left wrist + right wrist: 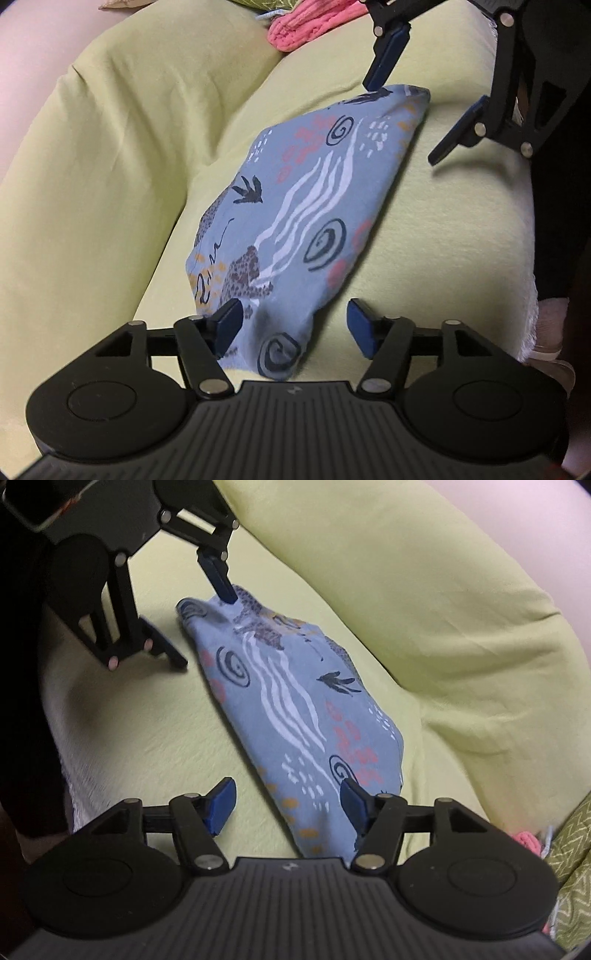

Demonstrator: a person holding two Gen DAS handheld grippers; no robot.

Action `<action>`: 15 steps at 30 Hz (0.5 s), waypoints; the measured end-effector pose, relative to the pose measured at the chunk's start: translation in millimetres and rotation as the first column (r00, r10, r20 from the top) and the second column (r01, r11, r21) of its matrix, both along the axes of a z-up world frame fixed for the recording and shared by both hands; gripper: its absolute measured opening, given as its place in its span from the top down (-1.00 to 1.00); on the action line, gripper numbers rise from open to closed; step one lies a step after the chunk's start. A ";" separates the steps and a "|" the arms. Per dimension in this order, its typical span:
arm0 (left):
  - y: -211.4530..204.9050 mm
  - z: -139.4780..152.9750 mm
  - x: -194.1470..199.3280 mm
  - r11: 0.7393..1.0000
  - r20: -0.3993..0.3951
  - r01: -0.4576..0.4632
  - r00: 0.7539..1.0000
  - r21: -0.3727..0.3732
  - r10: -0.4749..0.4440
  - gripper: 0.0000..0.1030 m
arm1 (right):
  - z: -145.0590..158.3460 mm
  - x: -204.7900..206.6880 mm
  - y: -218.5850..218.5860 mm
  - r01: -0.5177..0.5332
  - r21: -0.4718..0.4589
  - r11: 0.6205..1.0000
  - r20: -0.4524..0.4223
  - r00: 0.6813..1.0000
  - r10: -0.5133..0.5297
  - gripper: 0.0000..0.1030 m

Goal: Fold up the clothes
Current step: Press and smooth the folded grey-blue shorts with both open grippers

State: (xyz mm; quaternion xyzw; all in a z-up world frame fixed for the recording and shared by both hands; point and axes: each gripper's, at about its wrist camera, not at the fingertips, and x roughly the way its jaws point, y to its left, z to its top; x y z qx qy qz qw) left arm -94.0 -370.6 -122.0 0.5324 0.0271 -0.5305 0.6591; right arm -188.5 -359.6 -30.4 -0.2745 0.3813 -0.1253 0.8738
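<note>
- Where the yellow-green sofa seat (424, 229) meets its backrest cushion (110, 147), a folded blue patterned garment (295, 206) lies flat, printed with spirals, white wavy stripes and spotted cats.
- In the left wrist view the garment runs from 6 o'clock up toward 1 o'clock.
- Left gripper (293, 325) has its jaws spread wide, holding nothing; one blue pad (231, 319) sits over the garment's near end, the other over bare sofa just beside it.
- Right gripper (413, 122), at 1 o'clock in that view, is also spread wide and grips nothing; one finger tip touches or nearly touches the garment's far corner.
- From the right wrist view, the right gripper (288, 805) straddles the garment's near end.
- Pink cloth (310, 22) lies at 12 o'clock, well apart from the garment.
</note>
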 end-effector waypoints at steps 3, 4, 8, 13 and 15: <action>-8.3 0.6 1.4 1.000 0.000 -0.008 1.000 0.004 0.008 -0.44 | -5.3 -0.3 -6.0 0.021 0.020 1.000 0.006 1.000 -0.021 -0.12; -10.6 1.1 1.4 1.000 0.003 -0.009 1.000 0.008 0.009 -0.46 | -8.3 -0.1 -7.9 0.025 0.026 0.999 0.000 1.000 -0.025 -0.12; -15.2 4.4 4.9 0.999 -0.023 -0.021 1.000 0.026 0.021 -0.51 | -15.4 -0.1 -12.3 0.023 0.039 0.999 0.009 1.000 -0.023 -0.17; -10.7 0.6 3.1 0.997 0.033 0.063 0.997 0.034 -0.064 -0.52 | -15.1 3.7 -19.2 0.011 0.062 0.998 0.030 0.999 -0.013 -0.18; -11.6 1.4 3.7 0.999 0.016 0.047 0.999 0.026 -0.047 -0.52 | -15.2 4.0 -20.5 0.009 0.069 0.998 0.039 0.999 -0.012 -0.18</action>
